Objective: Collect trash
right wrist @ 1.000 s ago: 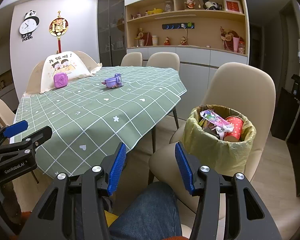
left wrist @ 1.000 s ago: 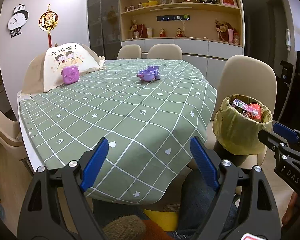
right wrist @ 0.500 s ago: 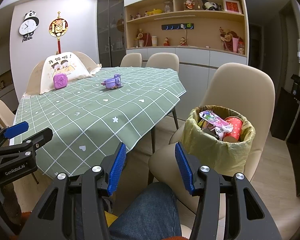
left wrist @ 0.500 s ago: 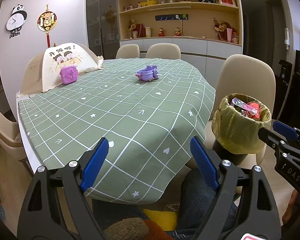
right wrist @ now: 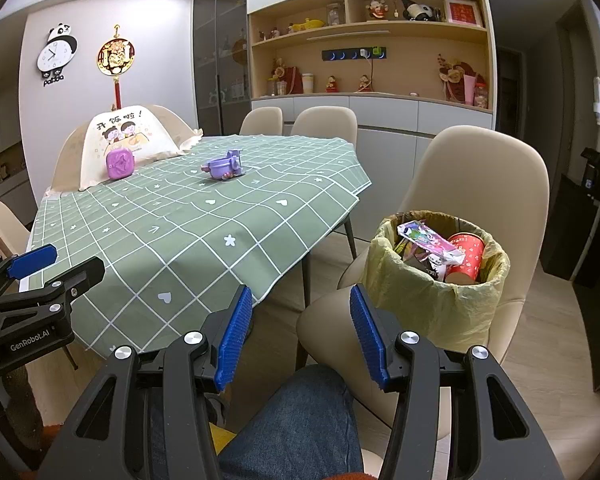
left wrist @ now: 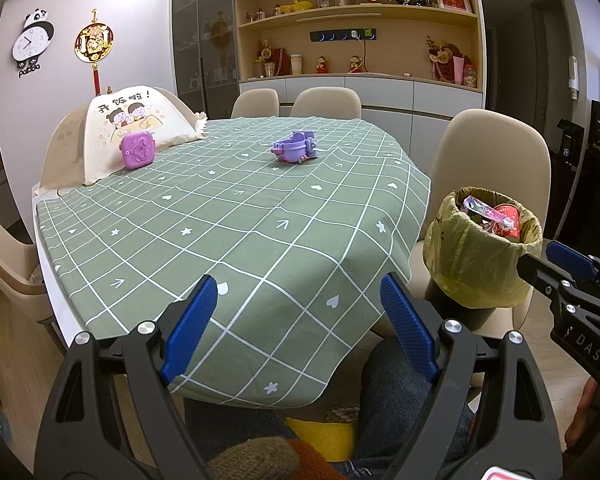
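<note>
A bin lined with a yellow bag [left wrist: 476,268] [right wrist: 432,308] stands on a beige chair seat right of the table. Inside lie a red paper cup [right wrist: 466,256] and a shiny snack wrapper [right wrist: 428,242]. My left gripper [left wrist: 300,320] is open over the near edge of the green checked tablecloth [left wrist: 220,216], with nothing between its blue pads. My right gripper [right wrist: 300,332] is open too, empty, above a denim-clad knee [right wrist: 300,420] and just left of the bin. Each gripper shows at the other view's edge.
On the table stand a purple toy [left wrist: 294,152] [right wrist: 222,166], a purple square box [left wrist: 137,153] [right wrist: 119,163] and a folding food cover [left wrist: 136,128]. Beige chairs [right wrist: 480,184] ring the table. Cabinets and shelves line the back wall.
</note>
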Demonstrator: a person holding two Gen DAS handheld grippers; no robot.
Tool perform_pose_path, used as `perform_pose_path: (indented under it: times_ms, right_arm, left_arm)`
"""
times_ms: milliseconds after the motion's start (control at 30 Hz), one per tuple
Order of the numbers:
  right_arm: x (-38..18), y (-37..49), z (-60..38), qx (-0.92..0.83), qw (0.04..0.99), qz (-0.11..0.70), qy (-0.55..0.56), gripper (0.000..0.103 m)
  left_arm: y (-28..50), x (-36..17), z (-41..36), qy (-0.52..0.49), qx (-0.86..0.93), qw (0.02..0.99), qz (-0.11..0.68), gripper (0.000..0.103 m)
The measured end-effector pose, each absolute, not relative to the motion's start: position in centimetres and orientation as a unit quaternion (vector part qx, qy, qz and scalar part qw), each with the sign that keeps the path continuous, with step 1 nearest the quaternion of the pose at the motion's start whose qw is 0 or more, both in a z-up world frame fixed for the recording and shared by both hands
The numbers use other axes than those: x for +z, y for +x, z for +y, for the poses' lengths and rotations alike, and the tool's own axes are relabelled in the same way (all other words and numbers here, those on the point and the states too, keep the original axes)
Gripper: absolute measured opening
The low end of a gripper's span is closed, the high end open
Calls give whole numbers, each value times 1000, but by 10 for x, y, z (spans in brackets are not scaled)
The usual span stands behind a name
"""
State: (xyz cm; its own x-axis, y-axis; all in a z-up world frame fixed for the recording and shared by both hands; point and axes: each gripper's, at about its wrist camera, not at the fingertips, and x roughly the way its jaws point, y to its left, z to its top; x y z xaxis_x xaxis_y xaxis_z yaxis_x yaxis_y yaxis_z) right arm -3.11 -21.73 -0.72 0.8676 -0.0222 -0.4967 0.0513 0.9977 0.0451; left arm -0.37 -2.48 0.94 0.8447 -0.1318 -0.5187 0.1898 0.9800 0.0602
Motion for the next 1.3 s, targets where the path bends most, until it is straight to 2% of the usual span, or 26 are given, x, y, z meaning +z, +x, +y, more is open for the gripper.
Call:
perform_pose_path:
  times_ms: [1033,1200,1300]
  right_arm:
    - [-7,-29,-214,-26,965,260,28,48]
    - [-6,-9,-204,-21,962,272,17,48]
    - [11,34,-183,20,959,284,4,48]
  left_arm:
    - [0,10,-27,51,-99,958,265,79]
    - [28,14,-16,40,-109,949,294,79]
    - [67,36,21,30,-75,953,292,79]
